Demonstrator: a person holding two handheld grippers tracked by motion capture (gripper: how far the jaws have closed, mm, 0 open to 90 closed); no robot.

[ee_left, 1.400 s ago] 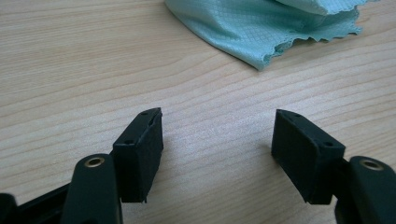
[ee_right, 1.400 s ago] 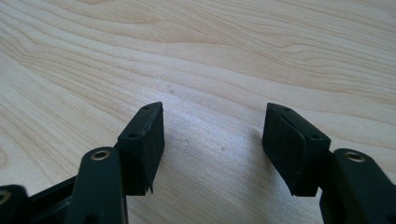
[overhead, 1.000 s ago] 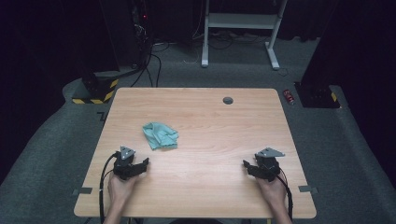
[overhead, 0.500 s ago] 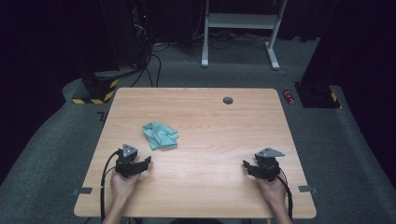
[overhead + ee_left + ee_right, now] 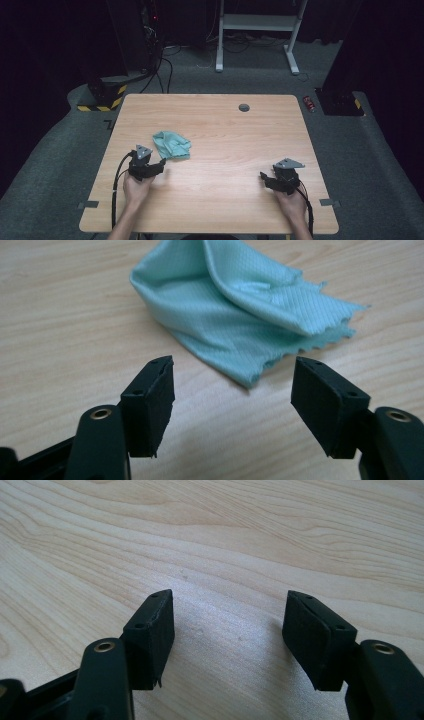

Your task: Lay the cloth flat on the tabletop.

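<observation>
A crumpled teal cloth (image 5: 171, 145) lies on the wooden table (image 5: 225, 135), left of centre. In the left gripper view the cloth (image 5: 240, 305) is folded over itself, its ragged near corner just beyond the jaw tips. My left gripper (image 5: 161, 165) rests low on the table right in front of the cloth; it (image 5: 232, 390) stands open with nothing between the jaws. My right gripper (image 5: 263, 178) sits near the table's front right, far from the cloth. It (image 5: 227, 630) is open too, over bare wood.
A small dark round grommet (image 5: 244, 107) sits near the table's far edge. Cables (image 5: 117, 185) trail from each gripper toward the front edge. Beyond the table are a white desk frame (image 5: 260, 30), a black stand with yellow-black tape (image 5: 102, 97) and grey carpet.
My left gripper has crept slightly forward and to the right, closer to the cloth. The right gripper and the cloth have stayed put.
</observation>
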